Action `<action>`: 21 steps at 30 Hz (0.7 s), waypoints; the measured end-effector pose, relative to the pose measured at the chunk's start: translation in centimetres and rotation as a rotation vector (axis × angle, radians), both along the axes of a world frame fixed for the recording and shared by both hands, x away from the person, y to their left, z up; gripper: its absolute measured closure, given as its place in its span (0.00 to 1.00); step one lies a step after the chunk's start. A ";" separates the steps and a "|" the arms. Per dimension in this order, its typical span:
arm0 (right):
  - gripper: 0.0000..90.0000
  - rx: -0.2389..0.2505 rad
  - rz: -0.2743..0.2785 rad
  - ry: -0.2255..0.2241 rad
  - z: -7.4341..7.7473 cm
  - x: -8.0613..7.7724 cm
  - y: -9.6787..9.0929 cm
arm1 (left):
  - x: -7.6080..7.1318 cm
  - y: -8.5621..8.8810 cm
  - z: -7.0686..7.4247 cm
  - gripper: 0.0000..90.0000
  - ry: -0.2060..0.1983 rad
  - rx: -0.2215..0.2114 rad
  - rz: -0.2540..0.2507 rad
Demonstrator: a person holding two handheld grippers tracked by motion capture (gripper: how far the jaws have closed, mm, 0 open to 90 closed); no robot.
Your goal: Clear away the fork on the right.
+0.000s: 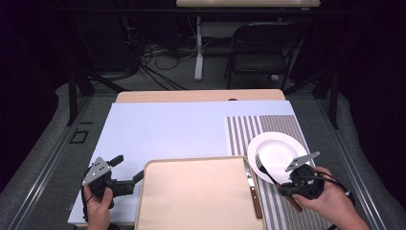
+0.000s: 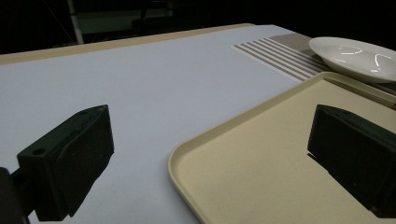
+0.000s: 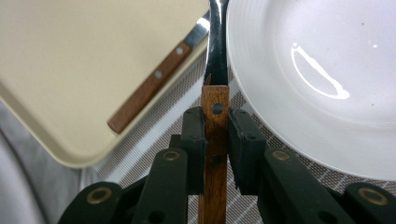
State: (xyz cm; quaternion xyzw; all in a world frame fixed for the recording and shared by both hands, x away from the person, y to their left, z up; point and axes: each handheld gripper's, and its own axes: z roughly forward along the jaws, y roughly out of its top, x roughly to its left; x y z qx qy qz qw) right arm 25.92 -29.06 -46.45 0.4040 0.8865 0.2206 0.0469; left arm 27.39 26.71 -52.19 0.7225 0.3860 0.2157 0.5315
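As gripped for placing:
Right gripper (image 3: 216, 140): pinching fork (image 3: 215, 100) by wooden handle, tines over plate (image 1: 277, 154) near rim.
Left gripper (image 1: 130, 178): spread, idle left of tray (image 1: 191, 201).
Knife (image 1: 253, 191): on tray's right edge.

Fork (image 3: 215, 100): brown wood handle, riveted; dark polished metal neck. Knife (image 3: 152, 84): same wood, metal blade. Plate (image 3: 322, 79): white, glossy, glazed. Tray (image 2: 261, 163): beige matt plastic. Placemat (image 3: 154, 144): woven, rough, striped.

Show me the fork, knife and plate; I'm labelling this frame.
fork (image 3: 215, 112), right gripper view, wooden handle between the tongs.
knife (image 1: 255, 199), high view, wooden handle on the tray.
plate (image 1: 280, 151), high view, white centre.
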 end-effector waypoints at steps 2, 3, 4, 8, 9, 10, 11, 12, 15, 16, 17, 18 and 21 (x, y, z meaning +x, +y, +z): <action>0.86 0.023 -0.019 0.013 0.2 0.1 0.2 | 0.0 0.0 0.0 0.00 0.001 0.001 -0.002; 0.86 0.047 -0.027 0.012 0.3 0.1 0.5 | 0.0 0.0 0.0 0.00 0.001 0.001 -0.001; 0.86 0.057 -0.030 0.008 0.3 0.1 0.6 | 0.0 0.0 0.0 0.00 0.000 0.001 0.000; 0.86 0.133 -0.052 0.035 0.5 0.0 1.4 | 0.0 0.0 0.0 0.00 0.000 0.001 0.000; 0.86 0.118 -0.052 0.034 0.5 -0.1 1.6 | 0.0 0.0 0.0 0.00 0.000 0.001 -0.002; 0.86 0.123 -0.065 0.038 0.4 -0.2 2.0 | 0.0 0.0 0.0 0.00 0.000 0.002 -0.002; 0.86 0.133 -0.066 0.047 0.4 -0.2 2.2 | 0.0 0.0 0.0 0.00 0.000 0.002 -0.003; 0.86 0.121 -0.071 0.046 0.2 -0.3 2.6 | 0.0 0.0 0.0 0.00 -0.001 0.001 -0.002; 0.86 0.139 -0.072 0.062 -0.3 -0.6 3.4 | 0.0 0.1 0.0 0.00 -0.001 -0.002 -0.002; 0.86 0.138 -0.082 0.063 -0.4 -0.7 3.6 | 0.0 0.1 0.0 0.00 -0.004 -0.001 -0.001; 0.86 0.141 -0.081 0.061 -0.5 -0.8 3.8 | 0.0 0.1 0.0 0.00 -0.003 -0.001 -0.002; 0.86 0.161 -0.084 0.052 -0.7 -0.9 4.1 | 0.0 0.1 0.0 0.00 -0.003 0.000 -0.002; 0.86 0.131 -0.076 0.076 -0.8 -1.1 4.8 | 0.0 0.0 0.0 0.00 -0.002 0.000 -0.003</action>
